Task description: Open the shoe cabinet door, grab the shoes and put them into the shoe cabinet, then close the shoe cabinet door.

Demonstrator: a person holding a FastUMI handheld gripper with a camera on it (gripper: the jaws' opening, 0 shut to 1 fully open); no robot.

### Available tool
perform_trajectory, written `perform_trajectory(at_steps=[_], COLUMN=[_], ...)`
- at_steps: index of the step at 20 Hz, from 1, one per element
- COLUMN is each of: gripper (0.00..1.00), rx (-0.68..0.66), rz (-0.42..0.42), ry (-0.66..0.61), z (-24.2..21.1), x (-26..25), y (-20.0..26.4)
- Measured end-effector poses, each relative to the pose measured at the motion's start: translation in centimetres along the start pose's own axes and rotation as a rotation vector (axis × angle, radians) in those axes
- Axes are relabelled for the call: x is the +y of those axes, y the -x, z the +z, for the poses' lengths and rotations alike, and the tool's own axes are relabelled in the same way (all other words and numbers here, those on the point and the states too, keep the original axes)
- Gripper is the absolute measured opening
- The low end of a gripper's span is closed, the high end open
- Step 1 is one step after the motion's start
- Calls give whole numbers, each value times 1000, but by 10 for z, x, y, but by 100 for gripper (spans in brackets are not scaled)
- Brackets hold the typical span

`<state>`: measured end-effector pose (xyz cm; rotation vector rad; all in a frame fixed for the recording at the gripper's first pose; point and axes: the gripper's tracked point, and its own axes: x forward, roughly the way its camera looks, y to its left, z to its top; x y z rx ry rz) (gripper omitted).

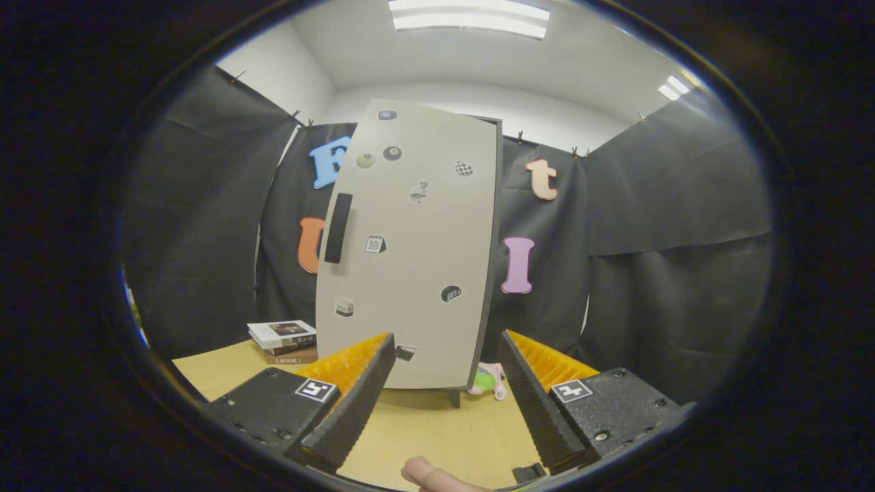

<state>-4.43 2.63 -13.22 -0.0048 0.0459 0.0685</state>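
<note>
The shoe cabinet (410, 246) is what the job turns on, but start close in: the claw (448, 396) hangs low over the counter (437, 430) with its two fingers spread wide apart and nothing between them. A fingertip (420, 471) of the person holding the rig pokes in just below the gap. Beyond the fingers, the cabinet stands on the counter on short legs, its pale door (424, 205) dotted with small stickers and carrying a dark vertical handle (338, 227) near its left edge. The door looks shut, flush against the dark side panel on the right, though the fisheye bends the edges, so a slight gap cannot be ruled out. Just beside the cabinet's right foot, partly tucked behind it, lies a small pink and green thing (489, 381) (probably the shoes, or one of them, but too little shows to be sure). A stack of books (286, 340) sits to the cabinet's left.

As to progress: the door is closed and the claw holds nothing, yet the likely shoes lie out on the counter, not inside. So the storing is not done as things lie; the door must be open and the shoes in the cabinet before the job counts as complete.
</note>
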Motion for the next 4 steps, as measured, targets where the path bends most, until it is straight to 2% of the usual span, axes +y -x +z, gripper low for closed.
perform_trajectory(at_steps=[4], gripper=[99], rx=[-17], rz=[-32], ry=[-20], z=[9], x=[-19], y=[6])
